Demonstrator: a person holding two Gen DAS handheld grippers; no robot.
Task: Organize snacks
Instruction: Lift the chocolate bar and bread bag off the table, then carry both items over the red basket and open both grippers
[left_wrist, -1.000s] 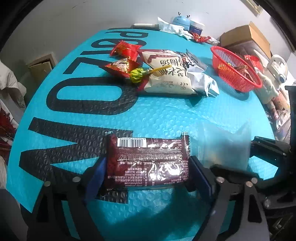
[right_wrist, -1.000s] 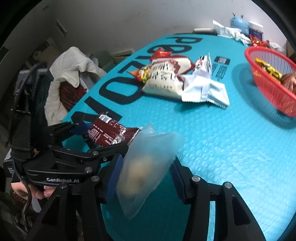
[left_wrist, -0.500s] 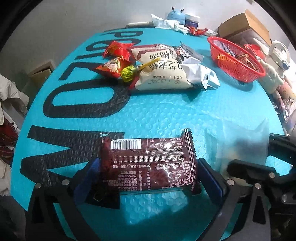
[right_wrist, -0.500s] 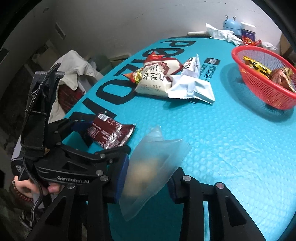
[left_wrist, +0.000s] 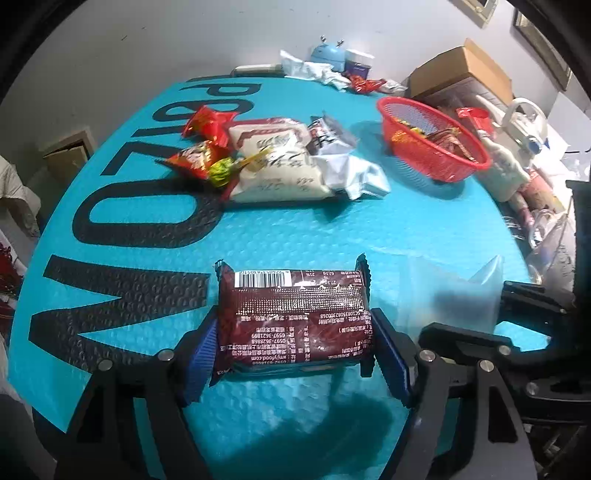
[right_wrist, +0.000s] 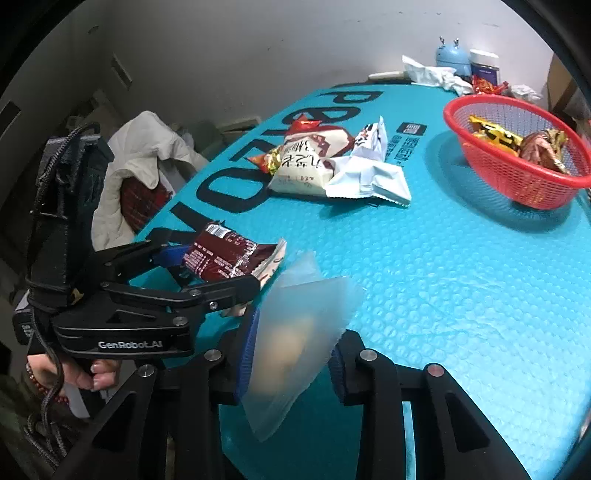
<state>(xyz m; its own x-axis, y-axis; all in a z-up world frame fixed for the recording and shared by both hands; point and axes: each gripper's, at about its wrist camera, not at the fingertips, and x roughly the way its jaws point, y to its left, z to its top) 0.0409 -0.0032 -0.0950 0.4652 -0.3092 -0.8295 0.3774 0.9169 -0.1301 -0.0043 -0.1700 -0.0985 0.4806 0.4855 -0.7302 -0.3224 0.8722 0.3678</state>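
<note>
My left gripper (left_wrist: 295, 349) is shut on a dark red snack packet (left_wrist: 293, 317) and holds it above the teal mat (left_wrist: 295, 229); the packet also shows in the right wrist view (right_wrist: 225, 256). My right gripper (right_wrist: 291, 354) is shut on a frosted clear snack bag (right_wrist: 299, 332) with something yellow inside, lifted off the mat just right of the left gripper. That bag also shows in the left wrist view (left_wrist: 454, 291). A red basket (right_wrist: 517, 147) with several snacks stands at the far right; it also shows in the left wrist view (left_wrist: 432, 140).
A pile of snacks lies mid-mat: a big white bag (left_wrist: 277, 162), a white wrapper (left_wrist: 354, 173), red packets (left_wrist: 207, 122). A cardboard box (left_wrist: 461, 74), bottles and clutter line the right edge. A chair with white cloth (right_wrist: 136, 166) stands left of the table.
Both grippers have risen and tilted, lifting the dark red packet and the clear bag off the mat. The left gripper's jaws have closed in on the packet's ends.
</note>
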